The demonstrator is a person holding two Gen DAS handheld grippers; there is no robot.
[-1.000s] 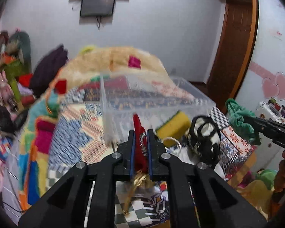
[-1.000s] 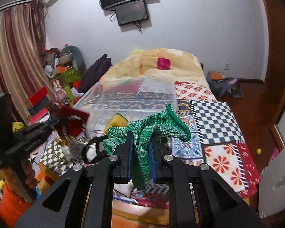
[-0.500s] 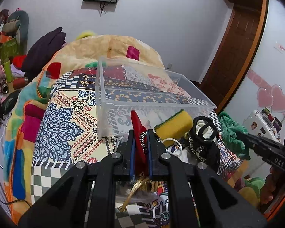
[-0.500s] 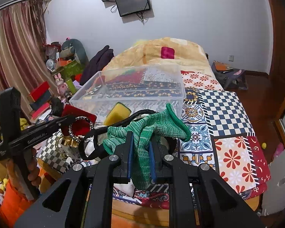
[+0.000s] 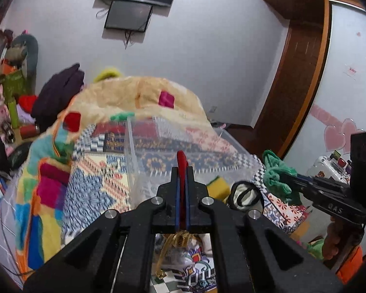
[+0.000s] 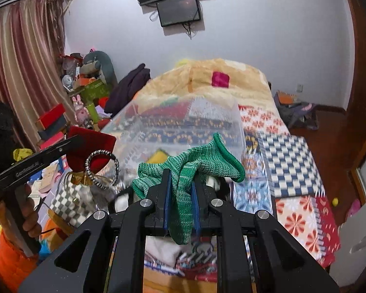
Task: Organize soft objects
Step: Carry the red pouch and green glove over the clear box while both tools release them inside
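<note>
Clamping a red velvet pouch (image 5: 182, 161), the left gripper (image 5: 182, 171) has its blue-lined fingers pressed tight against the fabric, and the pouch pokes up above the fingertips. From the right wrist view the same pouch (image 6: 91, 147) hangs off that gripper (image 6: 72, 142) in the air, left of the clear plastic bin (image 6: 188, 127), with a gold tie and a black-and-silver beaded ring (image 6: 102, 168) dangling from it (the ring hangs loose below the pouch).

The right gripper (image 6: 179, 178) is closed on a green knitted cloth (image 6: 190, 161), which bunches above the fingers and droops down between them. In the left wrist view that cloth (image 5: 277, 175) is held up at the right, near the bin's corner (image 5: 131, 151).

The bin sits on the bed's patchwork quilt (image 6: 288, 161). A yellow sponge with a green edge (image 5: 218, 185) lies just at the near wall of the bin, though whether it is inside cannot be told. A black-and-white soft item (image 5: 245, 195) lies beside the sponge on the bed.
</note>
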